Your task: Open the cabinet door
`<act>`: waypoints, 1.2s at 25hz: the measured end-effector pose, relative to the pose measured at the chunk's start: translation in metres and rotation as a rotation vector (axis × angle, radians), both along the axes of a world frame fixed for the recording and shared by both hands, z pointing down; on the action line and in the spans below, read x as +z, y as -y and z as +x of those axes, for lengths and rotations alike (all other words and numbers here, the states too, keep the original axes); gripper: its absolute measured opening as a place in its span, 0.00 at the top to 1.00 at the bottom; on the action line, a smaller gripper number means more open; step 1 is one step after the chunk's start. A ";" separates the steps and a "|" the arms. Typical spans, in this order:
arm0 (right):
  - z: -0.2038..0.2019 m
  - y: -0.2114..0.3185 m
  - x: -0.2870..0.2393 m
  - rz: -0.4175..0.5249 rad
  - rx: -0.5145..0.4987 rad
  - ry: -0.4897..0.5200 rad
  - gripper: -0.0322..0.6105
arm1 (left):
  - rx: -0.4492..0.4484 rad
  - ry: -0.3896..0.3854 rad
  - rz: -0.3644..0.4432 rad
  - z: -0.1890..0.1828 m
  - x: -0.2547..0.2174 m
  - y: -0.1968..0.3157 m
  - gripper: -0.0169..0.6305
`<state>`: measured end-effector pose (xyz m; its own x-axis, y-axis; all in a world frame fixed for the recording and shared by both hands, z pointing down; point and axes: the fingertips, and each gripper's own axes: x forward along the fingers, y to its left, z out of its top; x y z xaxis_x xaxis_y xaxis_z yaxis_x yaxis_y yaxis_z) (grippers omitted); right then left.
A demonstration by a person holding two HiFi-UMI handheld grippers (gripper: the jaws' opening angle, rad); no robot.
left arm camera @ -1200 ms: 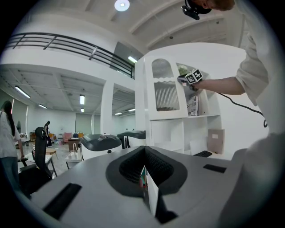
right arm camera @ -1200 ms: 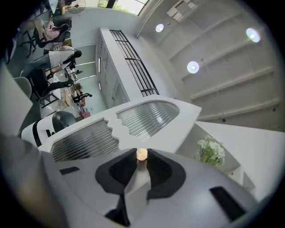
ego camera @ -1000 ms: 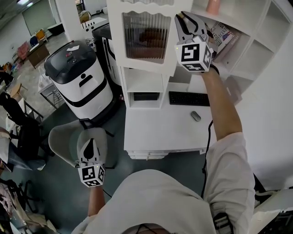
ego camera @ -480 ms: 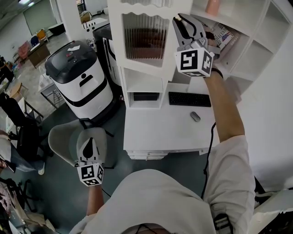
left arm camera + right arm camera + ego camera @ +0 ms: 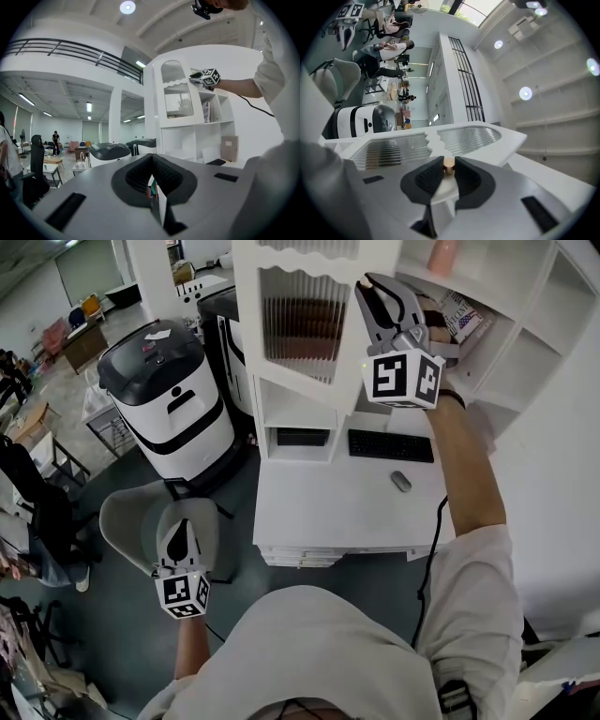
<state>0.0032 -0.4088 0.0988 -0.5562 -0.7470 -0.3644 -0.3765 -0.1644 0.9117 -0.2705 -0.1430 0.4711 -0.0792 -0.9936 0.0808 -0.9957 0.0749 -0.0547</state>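
At the knob (image 5: 449,163), the right hand-held gripper (image 5: 375,292) has drawn the door (image 5: 300,324) wider.

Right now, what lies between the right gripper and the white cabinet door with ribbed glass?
Only the small round wooden knob of the white cabinet door; the right gripper is shut on it. The right gripper view shows this.

White desk (image 5: 328,507): carries a black keyboard (image 5: 390,444), with a grey mouse (image 5: 400,481) just in front of it. A white cabinet (image 5: 295,418) stands at its back left. Shelves (image 5: 525,343) at right hold books (image 5: 462,313). Grey floor (image 5: 94,615) carries a chair (image 5: 136,521) and a white-and-black machine (image 5: 173,404).
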 end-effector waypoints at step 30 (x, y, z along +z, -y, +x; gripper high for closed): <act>-0.072 -0.085 0.004 0.019 0.158 -0.232 0.84 | -0.016 -0.017 0.014 -0.007 -0.001 -0.041 0.98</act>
